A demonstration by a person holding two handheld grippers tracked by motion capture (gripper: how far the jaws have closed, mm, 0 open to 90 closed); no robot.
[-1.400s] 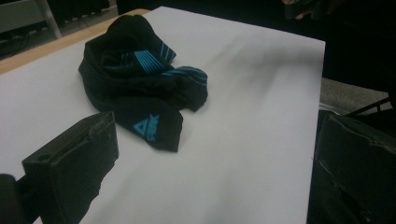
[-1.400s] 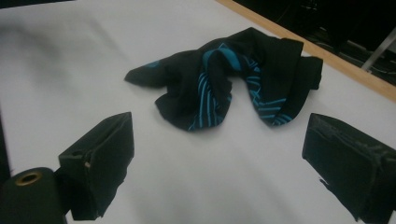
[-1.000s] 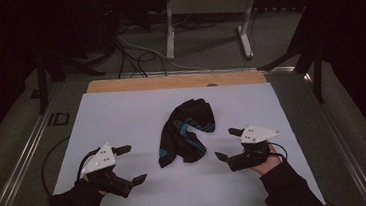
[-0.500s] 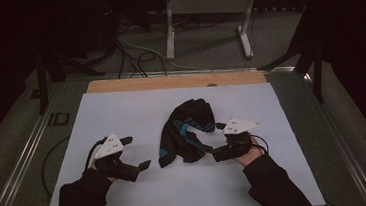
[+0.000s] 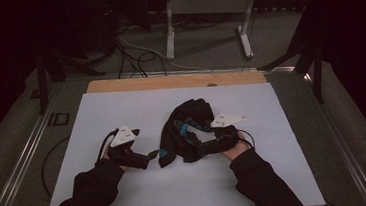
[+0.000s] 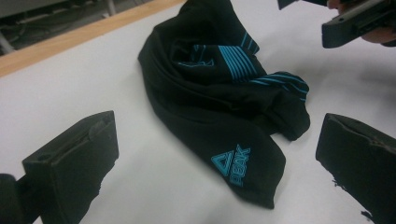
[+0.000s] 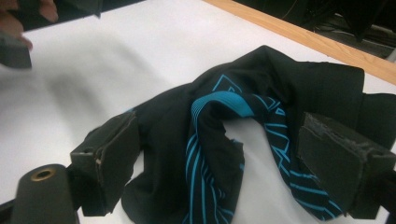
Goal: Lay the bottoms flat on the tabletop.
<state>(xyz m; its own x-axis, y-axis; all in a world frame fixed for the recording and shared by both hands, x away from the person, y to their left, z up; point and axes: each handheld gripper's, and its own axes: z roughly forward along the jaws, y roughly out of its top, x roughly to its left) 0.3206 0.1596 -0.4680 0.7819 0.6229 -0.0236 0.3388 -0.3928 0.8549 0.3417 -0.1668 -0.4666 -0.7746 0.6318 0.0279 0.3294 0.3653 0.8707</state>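
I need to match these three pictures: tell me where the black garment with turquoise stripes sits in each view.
High view: black garment at table centre, between both grippers.
Left gripper view: garment centre, ahead of the open jaws.
Right gripper view: garment lower centre, between the jaws.
Shared landmark: wooden table edge beyond it.

Your right gripper [image 7: 219,163] stands with its jaws spread wide over the crumpled black garment [image 7: 261,116] with blue stripes, lying on the white table [image 7: 116,60].

Both forearms low, angled inward. Left gripper [image 5: 151,155] jaws spread wide, pointing right. Right gripper [image 5: 198,149] jaws also apart, pointing left, wrist level.
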